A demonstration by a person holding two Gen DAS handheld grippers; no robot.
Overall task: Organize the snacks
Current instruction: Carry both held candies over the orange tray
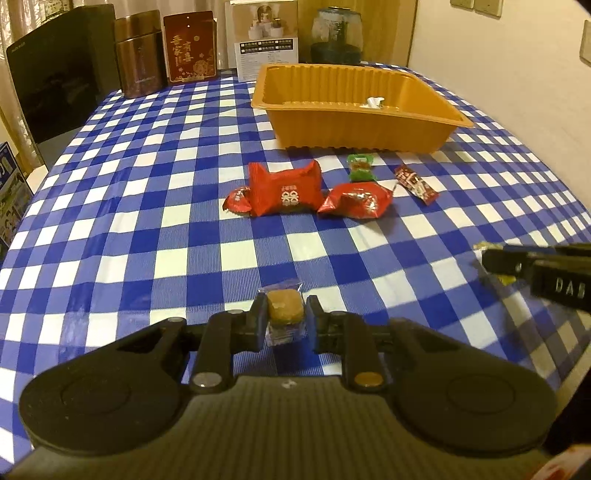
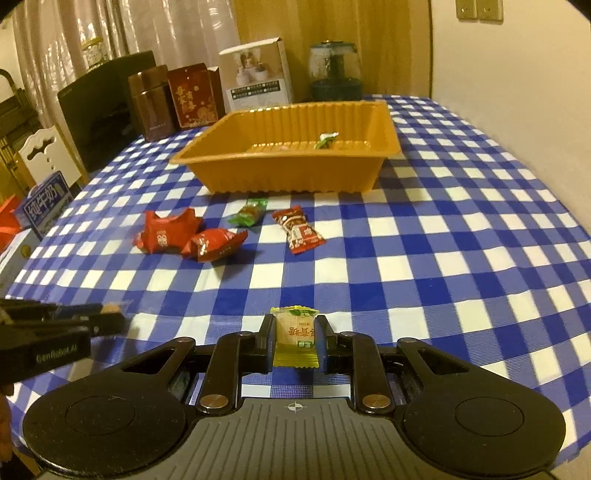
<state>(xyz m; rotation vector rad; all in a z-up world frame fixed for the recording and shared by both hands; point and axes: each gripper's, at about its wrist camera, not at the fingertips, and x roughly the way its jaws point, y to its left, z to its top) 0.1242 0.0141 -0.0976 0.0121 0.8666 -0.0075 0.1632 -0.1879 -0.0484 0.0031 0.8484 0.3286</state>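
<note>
My left gripper (image 1: 286,314) is shut on a clear-wrapped brown candy (image 1: 285,310) just above the checked tablecloth. My right gripper (image 2: 295,332) is shut on a yellow-wrapped snack (image 2: 295,334); it shows at the right edge of the left wrist view (image 1: 517,262). The orange tray (image 1: 354,125) (image 2: 280,173) stands ahead with a small wrapped sweet (image 2: 327,139) inside. In front of it lie a big red packet (image 1: 284,190) (image 2: 162,230), a smaller red packet (image 1: 356,199) (image 2: 214,243), a green candy (image 1: 360,168) (image 2: 249,214) and a red-and-white bar (image 1: 415,182) (image 2: 299,230).
At the table's far edge stand a brown tin (image 1: 138,55), a red box (image 1: 190,46), a white box (image 1: 266,40) and a glass jar (image 1: 336,33). A black appliance (image 1: 55,74) is far left. A milk carton (image 2: 46,203) sits beyond the left table edge.
</note>
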